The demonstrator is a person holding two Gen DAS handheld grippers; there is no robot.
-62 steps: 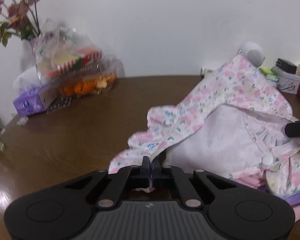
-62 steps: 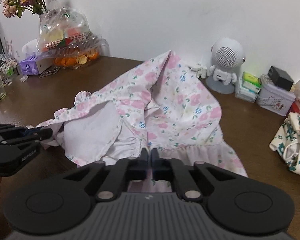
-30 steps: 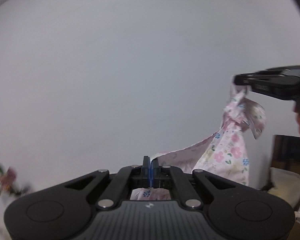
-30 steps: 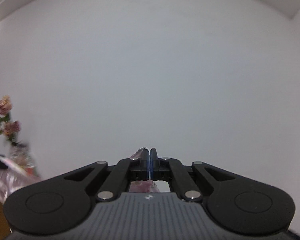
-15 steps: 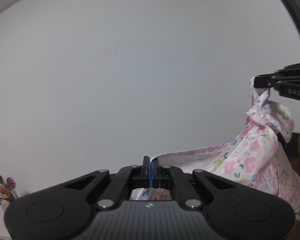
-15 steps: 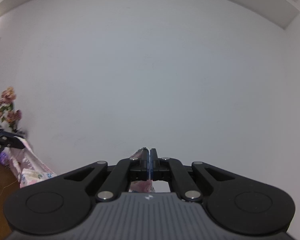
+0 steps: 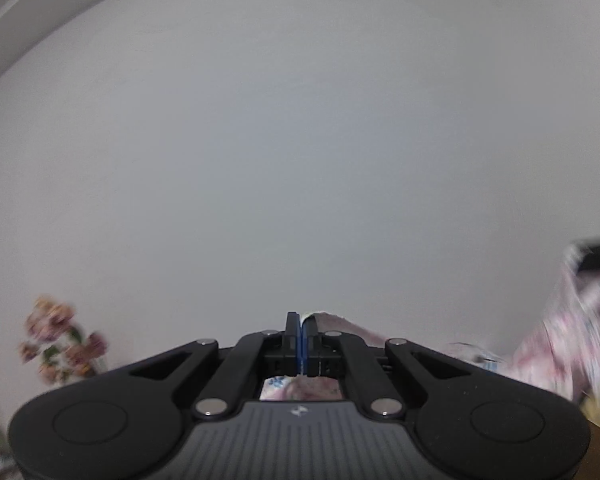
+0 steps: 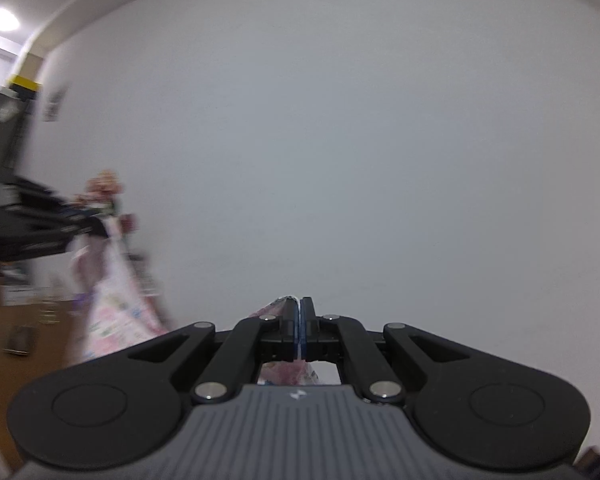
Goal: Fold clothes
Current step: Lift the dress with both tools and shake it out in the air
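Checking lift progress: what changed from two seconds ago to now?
The floral garment went from lying on the table to hanging in the air between the left tool and right tool, which have spread apart. Both tools stay shut on it.

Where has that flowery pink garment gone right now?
The floral garment hangs in the air before the white wall, stretched between the left gripper and the right gripper, each shut on an edge of it.
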